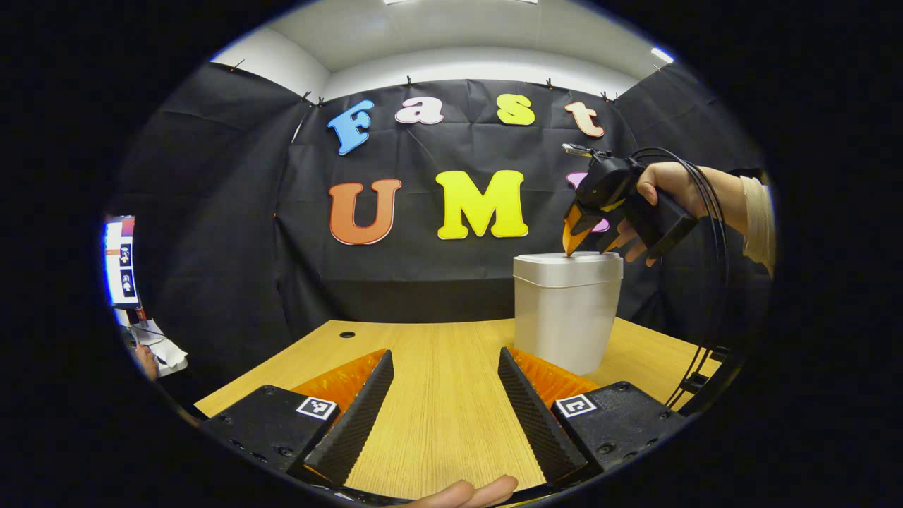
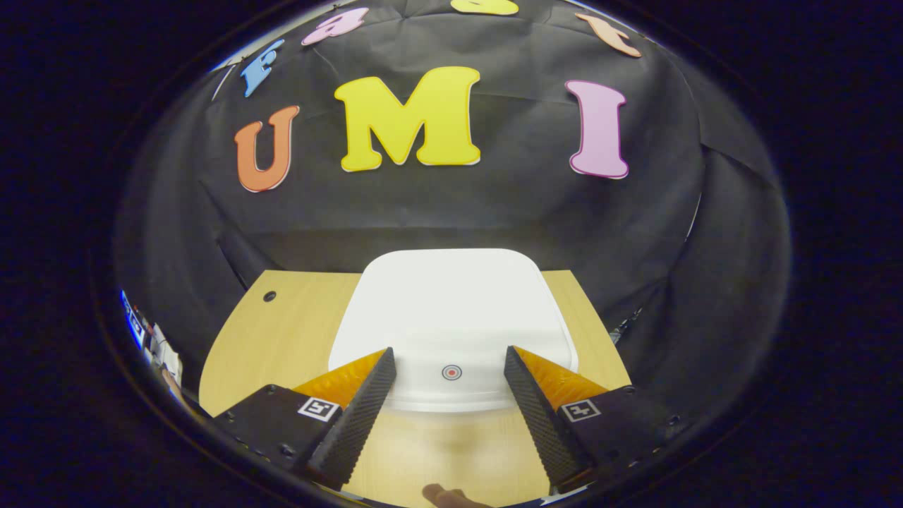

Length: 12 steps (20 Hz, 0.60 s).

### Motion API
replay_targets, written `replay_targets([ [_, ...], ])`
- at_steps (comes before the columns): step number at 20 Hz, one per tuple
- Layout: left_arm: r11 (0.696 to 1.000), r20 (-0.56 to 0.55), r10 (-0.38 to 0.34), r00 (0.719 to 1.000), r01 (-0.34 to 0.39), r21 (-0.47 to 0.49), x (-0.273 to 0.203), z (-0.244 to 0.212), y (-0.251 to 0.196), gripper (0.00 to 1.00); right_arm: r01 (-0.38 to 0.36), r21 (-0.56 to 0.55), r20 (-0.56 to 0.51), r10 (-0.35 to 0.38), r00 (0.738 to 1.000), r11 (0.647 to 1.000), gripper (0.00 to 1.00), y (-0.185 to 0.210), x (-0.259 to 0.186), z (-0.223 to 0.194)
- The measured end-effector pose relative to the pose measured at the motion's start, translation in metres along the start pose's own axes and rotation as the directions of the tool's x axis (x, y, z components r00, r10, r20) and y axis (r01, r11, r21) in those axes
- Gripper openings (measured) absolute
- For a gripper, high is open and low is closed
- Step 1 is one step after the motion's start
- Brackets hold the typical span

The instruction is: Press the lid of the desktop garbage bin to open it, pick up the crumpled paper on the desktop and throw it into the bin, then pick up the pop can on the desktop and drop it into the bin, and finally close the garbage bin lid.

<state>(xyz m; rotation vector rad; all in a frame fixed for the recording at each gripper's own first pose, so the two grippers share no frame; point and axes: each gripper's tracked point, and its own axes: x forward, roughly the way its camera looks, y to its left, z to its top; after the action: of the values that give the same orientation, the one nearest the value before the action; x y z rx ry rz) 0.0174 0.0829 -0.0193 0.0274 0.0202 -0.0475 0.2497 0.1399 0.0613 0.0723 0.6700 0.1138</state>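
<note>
A white desktop garbage bin [image 1: 566,310] stands on the wooden table [image 1: 437,381], its lid [image 2: 451,317] closed. A small red ring mark [image 2: 451,372] sits near the lid's front edge. In the left gripper view, the right gripper [image 1: 589,247], held by a hand, tilts down with its fingertips at the lid's top edge; whether they touch I cannot tell. In its own view the right gripper [image 2: 449,367] is open, fingers spread on either side of the ring mark. My left gripper [image 1: 444,363] stands open over the table, in front and left of the bin, nothing between its fingers.
A round cable hole [image 1: 347,334] is in the table's far left corner. Black cables [image 1: 705,296] hang from the right gripper down past the table's right edge. A screen [image 1: 121,262] and papers lie off to the left. A fingertip [image 1: 465,492] shows at the bottom.
</note>
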Motion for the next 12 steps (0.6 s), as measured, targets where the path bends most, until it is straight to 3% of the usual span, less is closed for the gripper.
replay_targets([
  [6,0.999,0.013,0.036,0.999,-0.036,-0.013,-0.003,0.003,0.015,0.96,0.002,-0.001,0.141,-0.001,0.99,1.0,0.99,-0.003,0.003,-0.008],
  [12,0.997,-0.012,0.056,0.998,-0.056,-0.046,-0.001,-0.002,0.021,0.96,-0.044,0.013,0.223,0.04,0.974,0.999,0.99,-0.002,0.004,-0.004],
])
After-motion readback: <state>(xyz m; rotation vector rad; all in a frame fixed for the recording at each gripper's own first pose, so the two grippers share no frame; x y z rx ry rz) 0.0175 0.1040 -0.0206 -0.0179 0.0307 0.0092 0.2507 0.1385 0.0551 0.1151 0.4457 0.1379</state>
